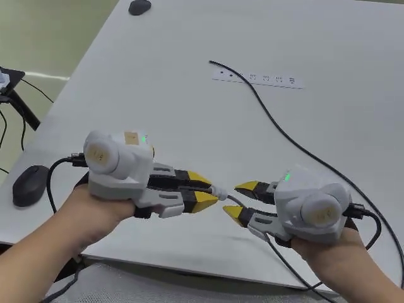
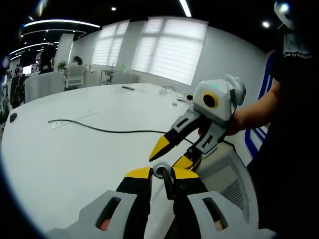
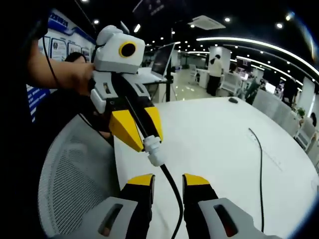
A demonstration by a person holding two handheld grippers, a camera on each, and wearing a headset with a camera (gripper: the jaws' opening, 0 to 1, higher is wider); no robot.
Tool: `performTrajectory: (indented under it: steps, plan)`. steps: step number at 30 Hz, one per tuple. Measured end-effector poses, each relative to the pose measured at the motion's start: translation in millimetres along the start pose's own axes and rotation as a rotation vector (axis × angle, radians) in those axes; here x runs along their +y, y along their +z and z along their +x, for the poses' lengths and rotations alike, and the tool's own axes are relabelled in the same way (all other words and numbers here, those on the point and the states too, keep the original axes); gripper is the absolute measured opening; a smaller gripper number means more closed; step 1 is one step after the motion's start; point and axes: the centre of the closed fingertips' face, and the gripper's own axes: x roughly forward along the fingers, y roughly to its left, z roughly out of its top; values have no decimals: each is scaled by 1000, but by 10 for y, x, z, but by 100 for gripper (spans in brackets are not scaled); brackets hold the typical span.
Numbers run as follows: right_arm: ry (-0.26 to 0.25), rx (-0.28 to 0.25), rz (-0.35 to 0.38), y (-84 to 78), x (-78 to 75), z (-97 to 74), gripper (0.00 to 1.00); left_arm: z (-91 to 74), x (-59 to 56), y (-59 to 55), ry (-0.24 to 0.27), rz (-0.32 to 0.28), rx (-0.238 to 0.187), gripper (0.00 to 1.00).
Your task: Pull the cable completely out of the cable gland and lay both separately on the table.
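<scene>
The person is holding the left gripper [image 1: 209, 190] level over the near edge of the broad white table [image 1: 189, 113]. Its yellow-tipped jaws are pressing together on the small white plastic cable gland [image 1: 220, 191], which is sticking out past the tips toward the other tool. In the right gripper view the gland [image 3: 152, 148] is showing pinched between those closed tips. The thin black cable [image 3: 173, 188] is coming out of its free end, so cable and gland are joined and off the table.

The right gripper [image 1: 237, 199] is facing the left one, tip to tip and just beside the gland. Its jaws are standing clearly apart. The cable is running down through the gap between them, and they are not clamping it. In the left gripper view the gland [image 2: 162, 171] is sitting between that gripper's own tips, with the right gripper [image 2: 171, 156] spread open just beyond it.

Farther back on the table a flat white power strip [image 1: 259, 79] is lying, and its black lead [image 1: 284, 136] is trailing toward the right edge. A black computer mouse [image 1: 30, 185] is resting at the left edge.
</scene>
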Motion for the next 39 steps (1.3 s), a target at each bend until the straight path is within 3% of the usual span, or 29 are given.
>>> performTrajectory:
  steps: [3, 8, 13, 21, 25, 30, 39]
  plan:
    - [-4, -1, -24, 28, 8, 7, 12, 1, -4, -5, 0, -1, 0, 15]
    - [1, -14, -63, 78, 31, 16, 9, -9, -27, -1, -3, -3, -4, 15]
    - [13, -8, -66, 59, 65, 38, 3, -2, -53, -11, -9, -4, -5, 15]
    - [1, -16, -47, 54, 60, 14, 2, 5, -68, -2, -9, -8, -9, 15]
    - [4, -30, 0, 52, 58, 6, 2, 6, -78, 21, -12, -1, -7, 15]
    - [-10, 15, 76, -84, 12, -16, 0, -29, -49, 66, -8, -2, -19, 15]
    - [-43, 44, 163, -277, -117, -80, 0, -75, -22, 123, -3, -8, -45, 15]
